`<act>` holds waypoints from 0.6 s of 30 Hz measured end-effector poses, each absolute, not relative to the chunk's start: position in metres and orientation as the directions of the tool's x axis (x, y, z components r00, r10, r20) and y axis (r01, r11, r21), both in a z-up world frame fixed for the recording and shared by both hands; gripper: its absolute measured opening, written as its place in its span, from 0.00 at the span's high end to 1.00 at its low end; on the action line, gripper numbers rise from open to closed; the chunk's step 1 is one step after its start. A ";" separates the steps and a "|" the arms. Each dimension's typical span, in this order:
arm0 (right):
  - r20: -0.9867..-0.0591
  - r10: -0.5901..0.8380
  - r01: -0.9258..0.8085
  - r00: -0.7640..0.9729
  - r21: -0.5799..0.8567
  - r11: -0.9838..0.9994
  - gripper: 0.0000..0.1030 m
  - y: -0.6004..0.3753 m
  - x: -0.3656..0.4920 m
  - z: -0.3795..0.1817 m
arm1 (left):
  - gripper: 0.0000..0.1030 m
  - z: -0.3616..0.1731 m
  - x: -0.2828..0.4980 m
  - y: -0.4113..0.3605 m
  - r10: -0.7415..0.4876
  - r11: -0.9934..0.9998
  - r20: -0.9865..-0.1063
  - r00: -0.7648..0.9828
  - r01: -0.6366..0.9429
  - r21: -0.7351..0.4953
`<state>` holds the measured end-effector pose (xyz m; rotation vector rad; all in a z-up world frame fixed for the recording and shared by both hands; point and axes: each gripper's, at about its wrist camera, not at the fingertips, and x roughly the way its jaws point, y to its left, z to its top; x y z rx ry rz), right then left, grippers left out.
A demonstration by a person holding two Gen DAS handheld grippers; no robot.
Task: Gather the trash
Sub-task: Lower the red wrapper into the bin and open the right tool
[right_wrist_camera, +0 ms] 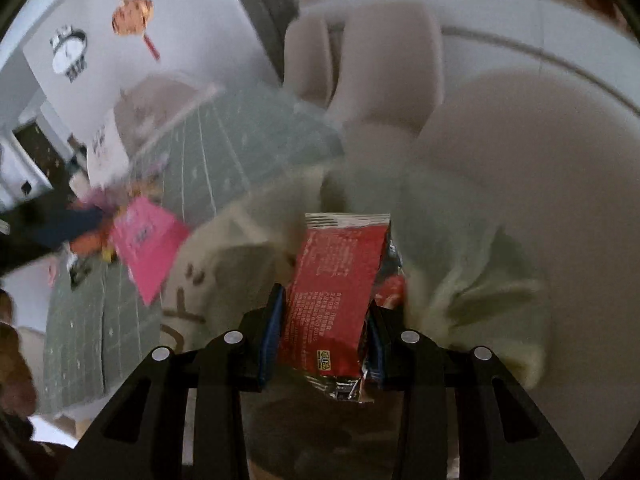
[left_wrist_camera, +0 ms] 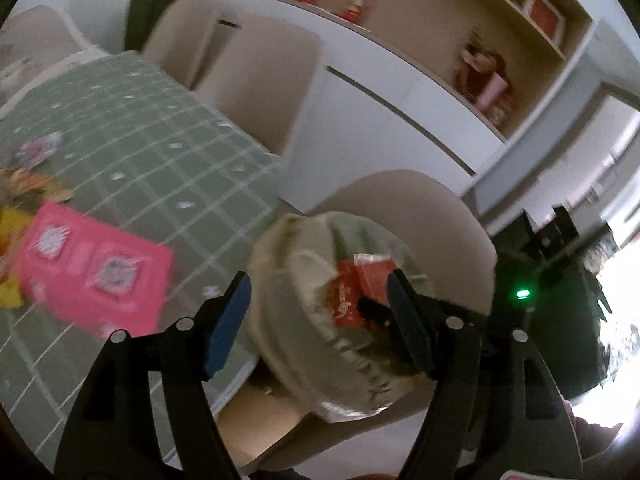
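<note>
**One wrapper over the bin, more trash on the table**

Two grippers are at work here. Our right gripper [right_wrist_camera: 324, 320] pinches a red wrapper [right_wrist_camera: 340, 280] between its blue pads, gripping the lower half while the crimped top edge stands free toward 12 o'clock. Our left gripper [left_wrist_camera: 320, 320] is spread wide with nothing pressed between its pads; through the gap we see the bin [left_wrist_camera: 332, 320], lined with a pale green bag [left_wrist_camera: 360, 236], and inside it the same wrapper, with the tip of the right gripper just beside it.

The bin sits off the table's edge, in front of a beige chair [left_wrist_camera: 420, 208]. In the right wrist view the bag's mouth lies directly beyond the wrapper, so we judge the drop is close.

The wrapper looks like thin foil film: very light, soft, easily crumpled and a little slick. We judge it can cling to a pad or flutter on release, so a pinch across the flat middle suits it better than one at a crimped end.

On the green checked table [left_wrist_camera: 160, 140], at 9 o'clock in the left view, a pink packet [left_wrist_camera: 96, 276] lies flat, with more blurred scraps beyond it at 10 o'clock. Being flat, the packet likely needs lifting by an edge.
</note>
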<state>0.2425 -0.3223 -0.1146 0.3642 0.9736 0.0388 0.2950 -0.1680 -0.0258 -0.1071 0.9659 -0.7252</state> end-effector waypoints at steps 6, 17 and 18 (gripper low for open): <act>-0.842 0.191 0.141 0.505 0.299 0.944 0.66 -0.309 0.250 -0.133 | 0.35 -0.023 0.285 -0.104 -0.487 0.864 -0.729 0.482 0.386 -0.323; -0.789 0.038 0.207 0.614 0.207 0.956 0.42 -0.306 0.227 -0.095 | 0.35 -0.030 0.281 -0.025 -0.403 0.914 -0.734 0.547 0.290 -0.285; -0.783 0.020 0.220 0.621 0.198 0.955 0.41 -0.304 0.225 -0.089 | 0.35 -0.031 0.280 -0.019 -0.397 0.916 -0.735 0.550 0.289 -0.278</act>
